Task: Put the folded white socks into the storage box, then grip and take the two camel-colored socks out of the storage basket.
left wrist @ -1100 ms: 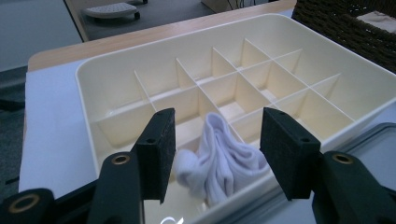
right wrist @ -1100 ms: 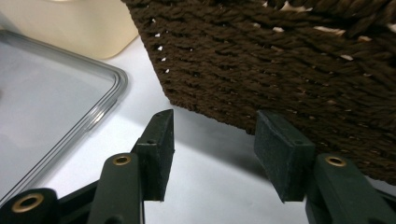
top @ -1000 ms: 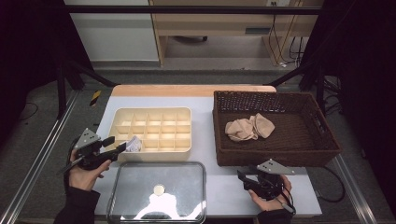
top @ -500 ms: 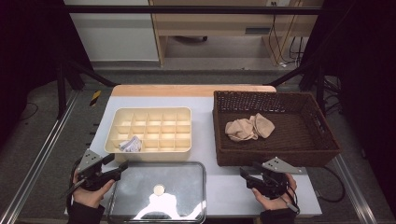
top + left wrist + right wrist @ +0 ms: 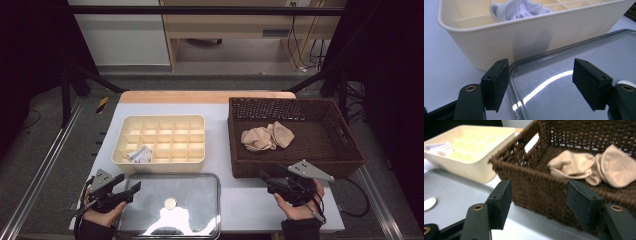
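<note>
Left gripper point(image 5: 127, 189): jaws wide, just been opening, nothing between the pads, poised over the near left corner of the clear lid point(image 5: 170, 205). Right gripper point(image 5: 265, 177): jaws likewise wide and just been opening, empty, just in front of the wicker basket point(image 5: 345, 150). 1 white sock point(image 5: 139, 154) sits bunched in a near-left compartment of the cream organiser point(image 5: 160, 162); what look like 2 beige socks point(image 5: 267, 136) lie in the basket.

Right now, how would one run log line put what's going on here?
left gripper: open, empty, at clear lid corner | right gripper: open, empty, before brown basket | white cloth: in cream divided box | beige socks: in basket
</note>
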A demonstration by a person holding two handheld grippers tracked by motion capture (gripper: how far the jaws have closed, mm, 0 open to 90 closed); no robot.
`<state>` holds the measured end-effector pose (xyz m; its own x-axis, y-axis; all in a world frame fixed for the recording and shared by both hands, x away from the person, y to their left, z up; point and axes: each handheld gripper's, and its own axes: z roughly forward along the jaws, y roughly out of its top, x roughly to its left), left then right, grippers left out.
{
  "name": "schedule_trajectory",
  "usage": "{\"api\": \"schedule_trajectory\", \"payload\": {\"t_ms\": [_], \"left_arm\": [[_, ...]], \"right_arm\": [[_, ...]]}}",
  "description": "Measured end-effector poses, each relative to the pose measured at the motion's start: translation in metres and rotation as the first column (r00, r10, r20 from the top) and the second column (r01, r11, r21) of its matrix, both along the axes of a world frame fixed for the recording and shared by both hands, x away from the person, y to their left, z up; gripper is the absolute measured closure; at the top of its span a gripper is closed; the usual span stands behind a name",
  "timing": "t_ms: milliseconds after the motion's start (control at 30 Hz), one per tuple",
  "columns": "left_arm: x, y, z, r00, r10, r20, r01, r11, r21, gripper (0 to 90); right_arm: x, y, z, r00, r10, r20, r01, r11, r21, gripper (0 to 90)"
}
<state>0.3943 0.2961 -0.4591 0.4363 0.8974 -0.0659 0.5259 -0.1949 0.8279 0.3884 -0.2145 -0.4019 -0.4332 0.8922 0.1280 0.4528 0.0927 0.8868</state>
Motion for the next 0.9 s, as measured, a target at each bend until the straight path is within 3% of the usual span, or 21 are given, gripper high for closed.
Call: {"api": "schedule_trajectory", "payload": {"t_ms": [133, 633, 900], "left_arm": [[-0.002, -0.001, -0.004, 0.9999, -0.011, -0.008, 0.011, 0.9997, 0.024, 28.5], [0.0, 0.001, -0.014, 0.9997, 0.006, -0.024, -0.006, 0.9995, 0.03, 27.8], [0.002, 0.005, -0.014, 0.9992, 0.033, -0.02, -0.033, 0.9991, 0.028, 31.6]], "right_arm": [[0.008, 0.001, 0.01, 0.9998, -0.009, 0.017, 0.009, 1.0, 0.004, 37.2], [0.047, -0.003, 0.043, 0.9978, -0.044, 0.05, 0.044, 0.999, 0.003, 36.7], [0.076, -0.011, 0.059, 0.9948, -0.083, 0.058, 0.083, 0.9965, 0.008, 39.0]]}}
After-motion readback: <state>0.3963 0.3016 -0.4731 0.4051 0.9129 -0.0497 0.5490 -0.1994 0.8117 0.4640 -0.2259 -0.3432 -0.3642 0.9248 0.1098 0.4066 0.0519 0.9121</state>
